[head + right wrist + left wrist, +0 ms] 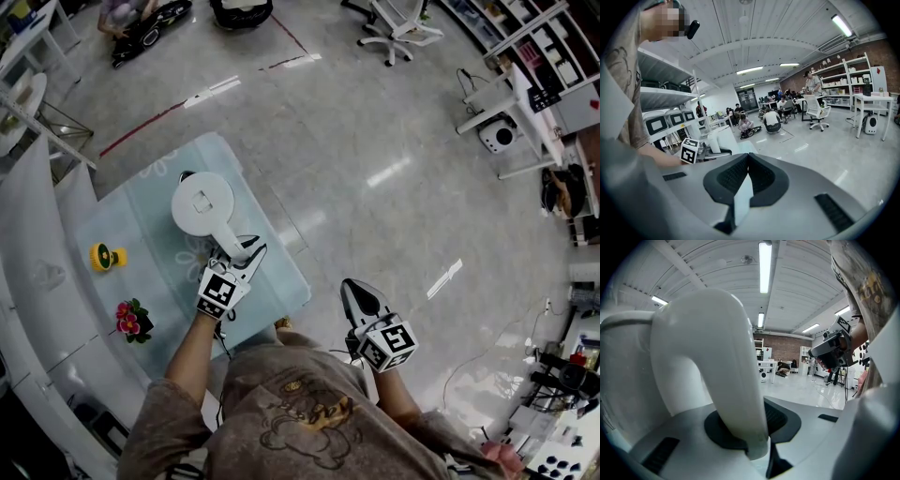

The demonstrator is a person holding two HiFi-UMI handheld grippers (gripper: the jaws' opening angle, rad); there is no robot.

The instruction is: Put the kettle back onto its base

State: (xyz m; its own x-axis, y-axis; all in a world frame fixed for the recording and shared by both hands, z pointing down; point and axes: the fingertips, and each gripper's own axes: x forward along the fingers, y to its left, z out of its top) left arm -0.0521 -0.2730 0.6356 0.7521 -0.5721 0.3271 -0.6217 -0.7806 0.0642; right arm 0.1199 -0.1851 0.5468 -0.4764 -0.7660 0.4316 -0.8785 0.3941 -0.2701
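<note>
Person standing at the near edge of a low table [277, 277] covered in a pale blue cloth, a gripper in each hand.

Left gripper [243, 255]: reaches in over the cloth, clenched on the kettle handle [710, 376]. In the left gripper view the white handle fills the gap between the jaws and both dark pads press against it.

Kettle [202, 204]: white, round lid seen from above. It sits toward the middle of the table, with the handle pointing back at the person. A small dark piece [185, 175] pokes out at its far side. Cannot tell from above whether that is the base, or whether the kettle is seated on anything or held just clear of the cloth.

Right gripper [354, 292]: off the table, out over the shiny grey floor [375, 169] to the person's right, well apart from the kettle. Jaws pinched together at the tips with nothing between them. Its own view shows the two black pads meeting at a point.

Also on the cloth, left of the kettle: a small yellow object [106, 256], and nearer the person a little pot of red flowers [131, 321]. Both stand clear of the kettle.

Surroundings: white shelving [37, 234] along the table's left side, a white office chair [398, 28] across the room, and people crouched on the floor [131, 19] at the far end.
</note>
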